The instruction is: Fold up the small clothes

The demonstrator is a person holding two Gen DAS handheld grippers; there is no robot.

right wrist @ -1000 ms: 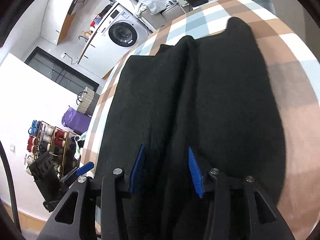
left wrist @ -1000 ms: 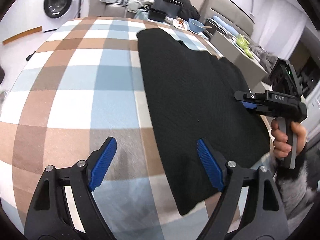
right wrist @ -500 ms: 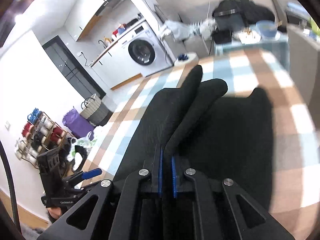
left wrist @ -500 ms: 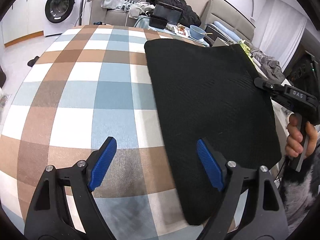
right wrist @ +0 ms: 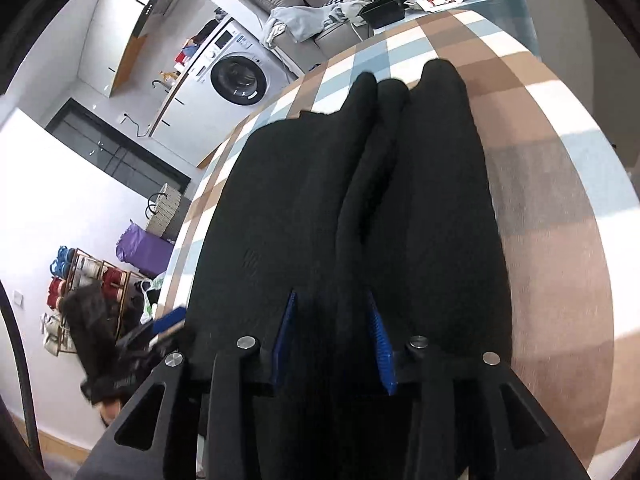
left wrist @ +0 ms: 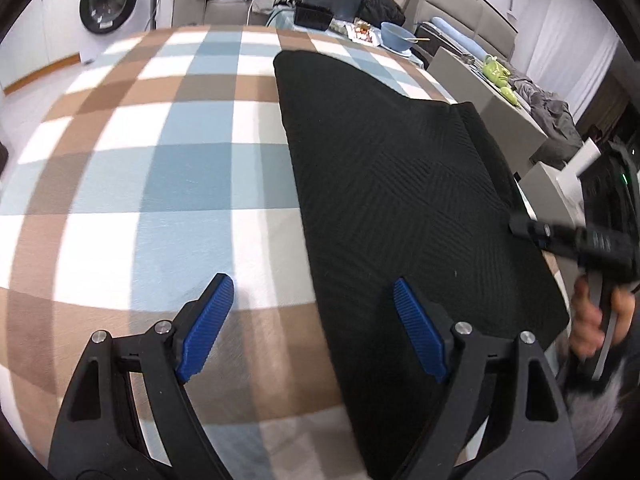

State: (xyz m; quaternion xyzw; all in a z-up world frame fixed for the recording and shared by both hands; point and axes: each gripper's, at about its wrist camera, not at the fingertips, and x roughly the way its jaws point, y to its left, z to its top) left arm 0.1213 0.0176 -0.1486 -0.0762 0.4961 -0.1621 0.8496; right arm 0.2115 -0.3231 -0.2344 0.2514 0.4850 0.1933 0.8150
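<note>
Cloth: a black ribbed garment (left wrist: pixel 400 184) lay spread on the checked tablecloth (left wrist: pixel 168 168), filling the right part of the table and reaching its right edge.
Folds: from the right wrist camera the garment (right wrist: pixel 304 216) showed 2 long raised ridges running away from the camera, with a dark furrow between them.
Left gripper (left wrist: pixel 316 324): its jaws stood wide apart, having just closed a little, with nothing between them; the left pad hung over bare tablecloth and the right pad over the garment's near left edge.
Right gripper (right wrist: pixel 332 340): its jaws had just been opening and stood partly apart, with a ridge of the garment between the blue pads; the pads did not press on it.
Right hand (left wrist: pixel 592 320): it held the gripper's handle at the table's right edge.
Background: a washing machine (left wrist: pixel 108 4) stood beyond the table, and a blue bowl (left wrist: pixel 396 36) sat at the far end.
</note>
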